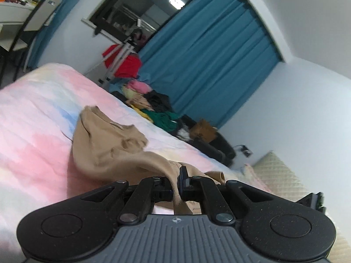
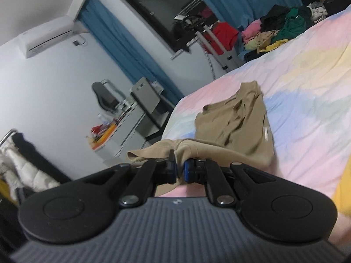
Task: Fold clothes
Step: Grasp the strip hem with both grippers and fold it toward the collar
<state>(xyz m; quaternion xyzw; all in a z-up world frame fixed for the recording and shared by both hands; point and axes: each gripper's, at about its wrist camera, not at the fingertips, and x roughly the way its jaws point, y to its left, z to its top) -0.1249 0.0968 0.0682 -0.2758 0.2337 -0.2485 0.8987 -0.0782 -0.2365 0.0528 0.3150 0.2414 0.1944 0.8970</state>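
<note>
A tan garment [image 1: 105, 144] lies crumpled on the pastel pink, blue and yellow bedsheet [image 1: 33, 114]. My left gripper [image 1: 175, 184] is shut on one edge of it, with the cloth pinched between the jaws and hanging down behind them. In the right wrist view the same tan garment [image 2: 237, 122] stretches away across the bedsheet [image 2: 307, 100]. My right gripper [image 2: 179, 168] is shut on another edge of it, with a fold of cloth bunched over the fingertips.
A pile of mixed clothes [image 1: 153, 105] lies at the far edge of the bed, also in the right wrist view [image 2: 278, 28]. A garment steamer stand with a red garment [image 2: 219, 37] stands by blue curtains [image 1: 208, 65]. A desk and chair [image 2: 140, 107] stand beside the bed.
</note>
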